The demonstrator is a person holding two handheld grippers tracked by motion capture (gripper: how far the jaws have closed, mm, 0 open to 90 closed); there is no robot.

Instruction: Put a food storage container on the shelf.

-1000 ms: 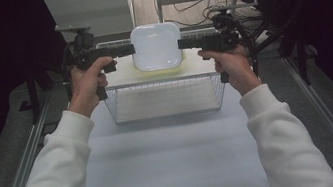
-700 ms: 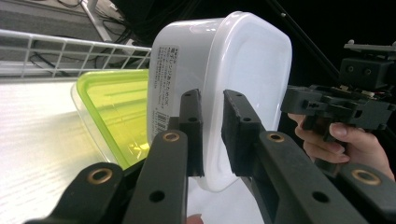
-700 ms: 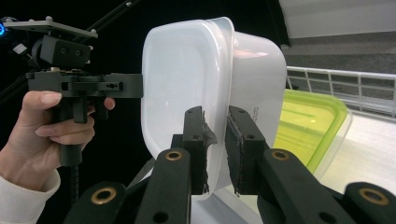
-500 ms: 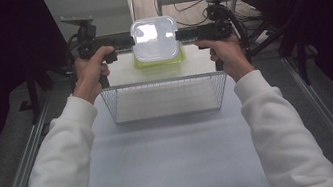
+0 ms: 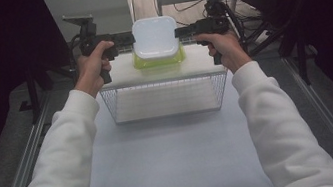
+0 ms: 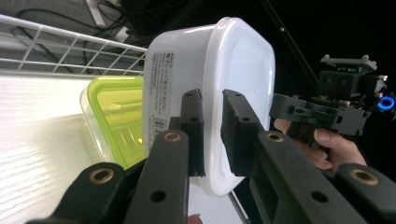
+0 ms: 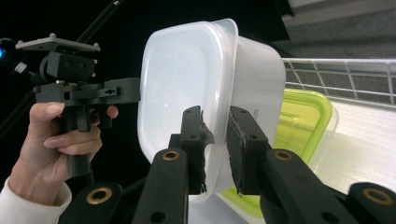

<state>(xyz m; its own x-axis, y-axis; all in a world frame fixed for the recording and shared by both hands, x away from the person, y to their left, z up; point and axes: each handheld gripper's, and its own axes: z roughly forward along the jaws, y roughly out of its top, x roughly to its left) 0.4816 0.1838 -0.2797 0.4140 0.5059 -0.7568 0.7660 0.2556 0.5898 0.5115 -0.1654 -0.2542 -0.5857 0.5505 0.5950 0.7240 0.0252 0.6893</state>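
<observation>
A white lidded container [image 5: 154,37] hangs level between my two grippers, just above a clear box with a green lid [image 5: 159,60]. My left gripper [image 5: 128,40] is shut on its left rim, and the pads clamp that rim [image 6: 212,135]. My right gripper [image 5: 180,31] is on the opposite rim [image 7: 215,140]; its jaws have just been opening a little, with the rim still between the pads. The white container [image 6: 233,70] [image 7: 182,84] stands in front of the green-lidded box [image 6: 116,116] [image 7: 299,126]. Whether the two boxes touch I cannot tell.
The green-lidded box rests on a white shelf [image 5: 116,76] at the far side of the table. A wire basket [image 5: 108,105] stands right in front of that shelf. The pale tabletop [image 5: 175,163] stretches toward the person, with metal rails along both sides.
Both hands have carried the white container away from the person, from above the basket's far edge to above the green-lidded box. It tilted on the way and is level again.
</observation>
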